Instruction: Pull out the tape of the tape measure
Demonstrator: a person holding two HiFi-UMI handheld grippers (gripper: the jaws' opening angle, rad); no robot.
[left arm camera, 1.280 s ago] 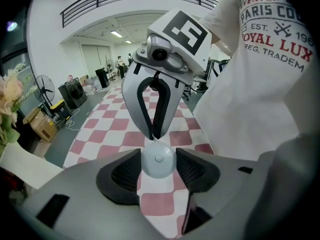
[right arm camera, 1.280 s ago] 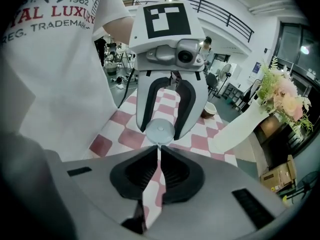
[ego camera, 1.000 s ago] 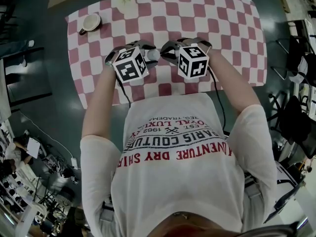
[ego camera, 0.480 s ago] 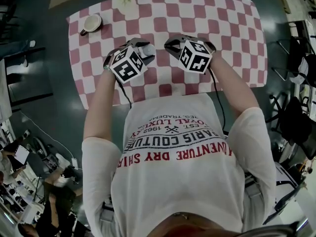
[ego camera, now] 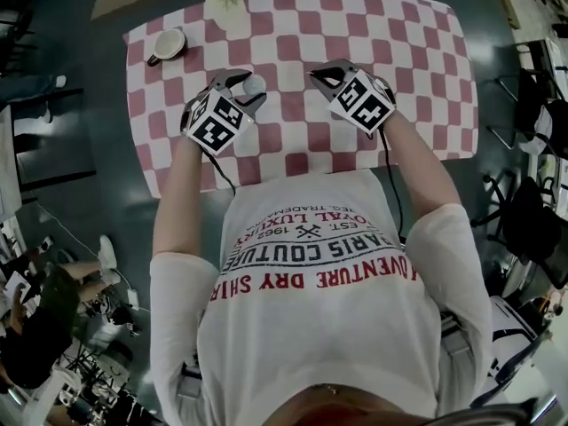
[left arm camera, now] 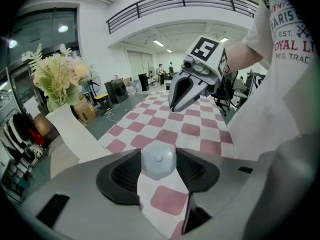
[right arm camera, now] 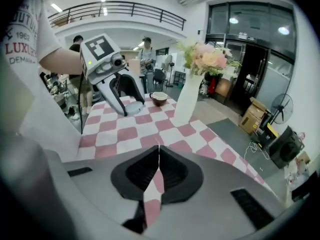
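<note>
The left claw (ego camera: 248, 87) has its jaws partway apart and clamped on the round, pale tape measure (left arm camera: 158, 160), which it holds above the checked worktop (ego camera: 417, 51), a little left of the middle. To its right and apart from it, the right claw (right arm camera: 159, 153) is closed tight. Only a thin pale sliver shows at its tips, and I cannot tell whether that is tape.

Checkered table (ego camera: 426, 51) on dark floor (ego camera: 93, 207)
</note>
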